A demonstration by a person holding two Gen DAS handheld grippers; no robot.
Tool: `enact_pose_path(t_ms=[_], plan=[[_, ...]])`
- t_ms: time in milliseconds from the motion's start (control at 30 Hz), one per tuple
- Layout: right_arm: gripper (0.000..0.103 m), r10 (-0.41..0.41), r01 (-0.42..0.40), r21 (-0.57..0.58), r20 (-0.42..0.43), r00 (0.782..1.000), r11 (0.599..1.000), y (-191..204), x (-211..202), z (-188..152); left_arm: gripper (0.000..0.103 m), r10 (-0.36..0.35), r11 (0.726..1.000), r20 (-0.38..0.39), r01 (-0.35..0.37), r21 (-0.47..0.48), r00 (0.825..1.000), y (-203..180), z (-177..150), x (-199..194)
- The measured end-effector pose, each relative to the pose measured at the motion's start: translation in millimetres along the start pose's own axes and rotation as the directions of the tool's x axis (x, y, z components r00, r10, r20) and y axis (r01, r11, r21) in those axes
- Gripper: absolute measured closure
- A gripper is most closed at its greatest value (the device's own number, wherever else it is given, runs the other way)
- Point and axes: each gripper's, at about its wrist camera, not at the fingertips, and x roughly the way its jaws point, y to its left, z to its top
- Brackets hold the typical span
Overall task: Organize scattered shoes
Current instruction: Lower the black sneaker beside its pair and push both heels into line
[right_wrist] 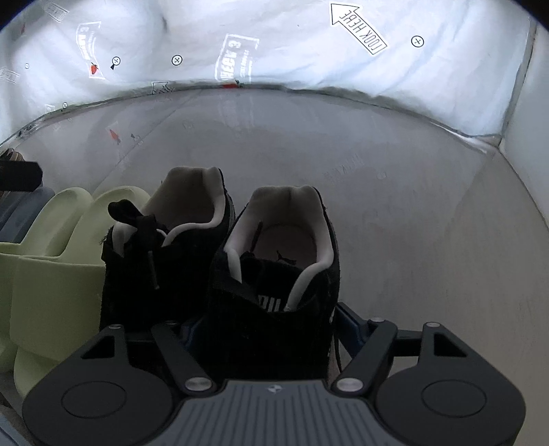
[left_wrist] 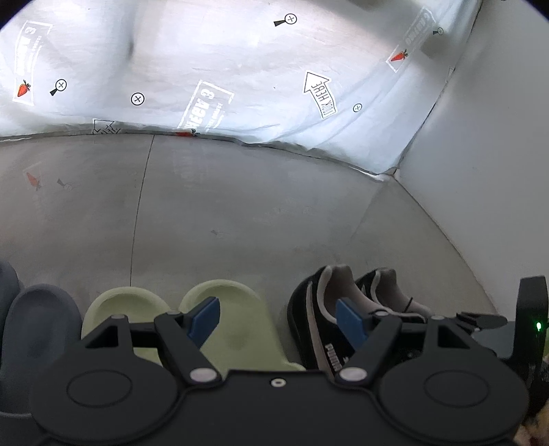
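Straddling the right-hand black sneaker [right_wrist: 274, 274], the right claw [right_wrist: 271, 338] had its fingers at either side of the forefoot; pad contact could not be seen. Left claw [left_wrist: 278, 320] hung open and empty above the green slides [left_wrist: 226, 308], beside the sneaker pair on the floor [left_wrist: 240, 206].

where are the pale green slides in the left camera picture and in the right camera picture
Left wrist view: the green slides sit bottom centre-left, just beyond the left gripper.
Right wrist view: the green slides sit at the left edge, beside the black sneakers.
Shared landmark: the "look here" arrow on the white sheet.
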Motion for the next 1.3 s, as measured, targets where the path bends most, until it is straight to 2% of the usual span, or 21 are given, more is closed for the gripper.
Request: enact_pose_path(t_ms=[200, 433, 667, 800, 1100, 1233, 1300], plan=[[0.025, -0.018, 0.018, 0.001, -0.022, 1.0, 1.0, 4.2, 0.1, -2.2, 0.027, -0.004, 1.0, 0.011, 0.004, -0.001, 1.0, 1.7, 6.9, 2.1], [0.021, -0.041, 0.043, 0.068, -0.035, 0.999, 0.997, -0.1, -1.1, -1.5, 0.025, 0.011, 1.0, 0.009, -0.011, -0.02, 1.0, 9.8, 8.7, 3.4], [0.021, -0.091, 0.081, 0.091, 0.103, 0.991, 0.993, 3.2, -30.5, 7.8, 0.025, 0.026, 0.998, 0.002, -0.026, -0.052, 1.0, 19.4, 9.1, 4.8], [0.021, -0.028, 0.011, 0.12, 0.145, 0.989, 0.993, -1.0, -37.2, 24.1, 0.025, 0.019, 0.998, -0.01, -0.02, -0.063, 1.0, 23.2, 8.2, 7.2], [0.021, 0.067, -0.069, 0.074, 0.023, 0.997, 0.995, 9.1, 2.6, 59.5, 0.025, 0.035, 0.995, -0.016, -0.037, -0.092, 0.999, 32.3, 9.1, 12.3], [0.021, 0.039, -0.033, 0.08, -0.074, 0.996, 0.996, 14.0, 34.0, 78.6, 0.025, 0.055, 0.993, -0.016, -0.056, -0.106, 0.998, 37.5, 8.0, 11.5], [0.021, 0.038, -0.022, 0.141, -0.114, 0.993, 0.99, 10.3, 46.8, 86.3, 0.025, 0.069, 0.991, -0.021, -0.071, -0.11, 0.997, 40.3, 6.4, 10.8]])
